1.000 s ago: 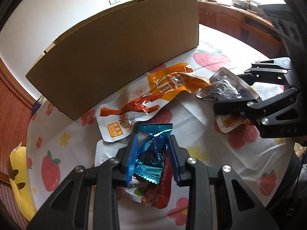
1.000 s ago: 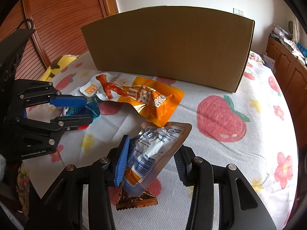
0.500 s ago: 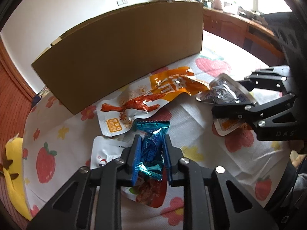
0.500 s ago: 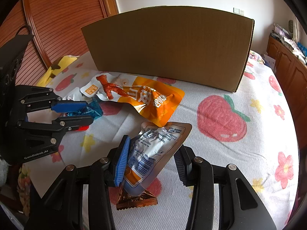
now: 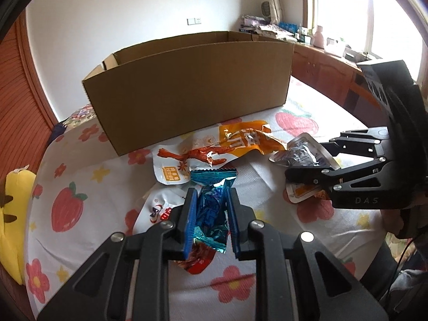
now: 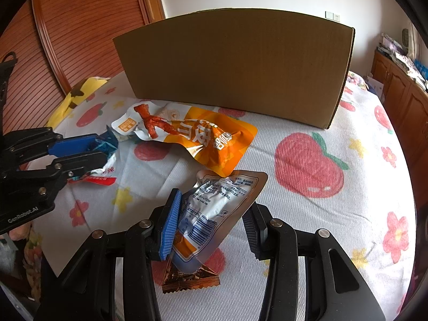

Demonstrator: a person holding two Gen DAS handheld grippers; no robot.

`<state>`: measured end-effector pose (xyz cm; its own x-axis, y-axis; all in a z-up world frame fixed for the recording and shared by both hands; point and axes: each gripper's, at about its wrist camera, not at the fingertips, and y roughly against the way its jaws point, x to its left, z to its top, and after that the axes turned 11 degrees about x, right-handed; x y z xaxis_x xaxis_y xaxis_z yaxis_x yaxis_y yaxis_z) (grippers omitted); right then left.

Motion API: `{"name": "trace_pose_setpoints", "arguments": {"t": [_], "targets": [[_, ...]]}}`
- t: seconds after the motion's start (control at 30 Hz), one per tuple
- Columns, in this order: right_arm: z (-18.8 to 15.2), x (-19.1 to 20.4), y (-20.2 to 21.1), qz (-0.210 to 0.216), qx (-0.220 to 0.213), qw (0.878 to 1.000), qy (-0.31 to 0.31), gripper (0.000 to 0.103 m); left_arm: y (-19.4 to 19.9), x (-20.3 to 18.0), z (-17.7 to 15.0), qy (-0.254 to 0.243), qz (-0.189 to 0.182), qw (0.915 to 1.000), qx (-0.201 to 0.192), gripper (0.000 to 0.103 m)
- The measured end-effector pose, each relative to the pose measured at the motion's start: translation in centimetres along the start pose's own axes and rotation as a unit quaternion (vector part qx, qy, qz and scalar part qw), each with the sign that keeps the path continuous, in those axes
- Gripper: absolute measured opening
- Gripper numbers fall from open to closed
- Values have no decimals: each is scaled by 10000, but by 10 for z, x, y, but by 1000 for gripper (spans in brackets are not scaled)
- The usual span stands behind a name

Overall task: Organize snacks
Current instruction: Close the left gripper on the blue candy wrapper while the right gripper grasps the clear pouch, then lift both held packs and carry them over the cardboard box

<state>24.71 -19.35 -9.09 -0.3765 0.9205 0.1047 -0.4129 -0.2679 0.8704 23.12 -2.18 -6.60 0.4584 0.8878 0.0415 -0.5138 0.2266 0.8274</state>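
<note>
strawberry-print bedding (image 5: 67, 208) carries the snacks in front of an open cardboard box (image 5: 192, 93). left gripper (image 5: 211, 211) is clamped on a blue foil packet (image 5: 211, 214); right gripper (image 6: 214, 224) grips a silver pouch (image 6: 222, 203). each pack should clear the box wall before release.

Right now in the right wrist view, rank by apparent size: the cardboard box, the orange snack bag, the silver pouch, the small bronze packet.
1. cardboard box
2. orange snack bag
3. silver pouch, close behind; it sits much nearer the camera, so its true rank is unsure
4. small bronze packet, partly hidden under the pouch
</note>
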Motion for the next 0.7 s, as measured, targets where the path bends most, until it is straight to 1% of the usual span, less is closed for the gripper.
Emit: {"name": "trace_pose_setpoints", "arguments": {"t": [0.13,0.27,0.47,0.57,0.63,0.67,0.7], "targets": [[0,2,0,7,0,10000,2,44,10,5,-5,240,-82,9995,-184,20],[0,5,-1,-62,10,10000,38,44,18,6,-9,324,-115,9990,-295,20],[1,10,-4,-176,28,9998,106,44,24,7,-16,416,-161,9985,-332,20],[0,13,-4,-187,-3,9997,155,35,27,7,-19,456,-185,9982,-350,20],[1,14,-4,-209,-15,9996,162,31,29,5,-21,459,-185,9981,-358,20],[1,15,-3,-146,-11,9997,191,26,31,4,-23,461,-197,9981,-368,20],[0,15,-2,-128,-28,9997,201,25,33,4,-24,461,-206,9980,-379,20]]}}
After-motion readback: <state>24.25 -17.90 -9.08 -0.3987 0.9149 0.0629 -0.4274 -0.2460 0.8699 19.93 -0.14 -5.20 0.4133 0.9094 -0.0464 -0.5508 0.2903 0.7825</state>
